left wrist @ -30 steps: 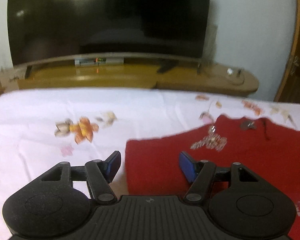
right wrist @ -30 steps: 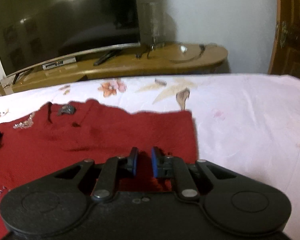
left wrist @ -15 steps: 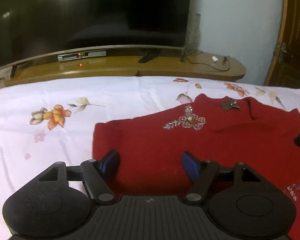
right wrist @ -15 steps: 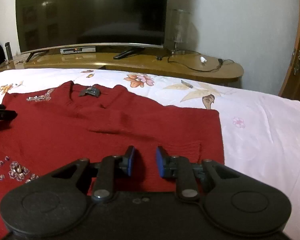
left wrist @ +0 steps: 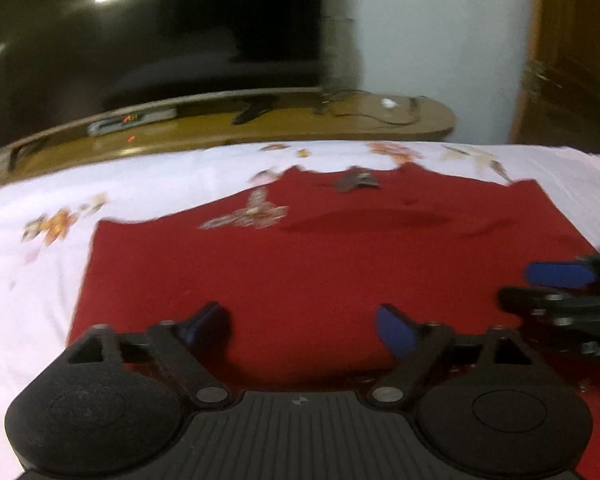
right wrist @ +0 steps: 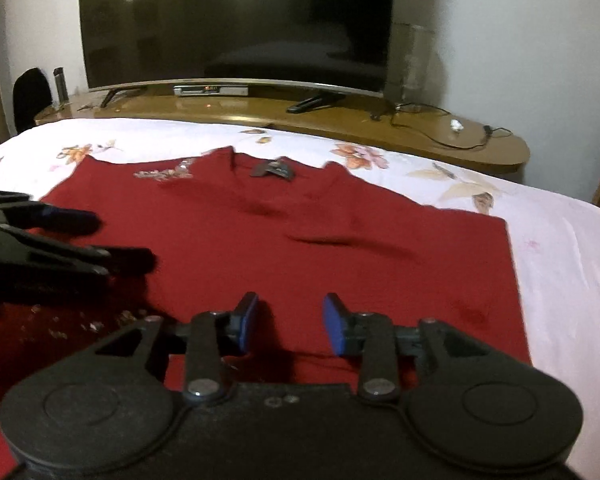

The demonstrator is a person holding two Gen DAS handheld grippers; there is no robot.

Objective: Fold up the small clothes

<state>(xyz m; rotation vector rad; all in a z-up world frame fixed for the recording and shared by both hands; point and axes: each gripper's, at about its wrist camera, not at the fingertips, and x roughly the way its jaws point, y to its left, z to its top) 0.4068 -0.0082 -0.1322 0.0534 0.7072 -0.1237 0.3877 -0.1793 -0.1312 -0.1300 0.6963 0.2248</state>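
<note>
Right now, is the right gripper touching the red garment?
Cannot tell. In the right wrist view the right gripper stands open over the red garment, with cloth showing between its fingers, but neither view shows contact or a gap under the fingertips.

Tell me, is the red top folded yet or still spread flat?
Spread flat: the red top lies open on the bedsheet, neckline label and both side edges showing. Near hem hidden behind the tongs.
</note>
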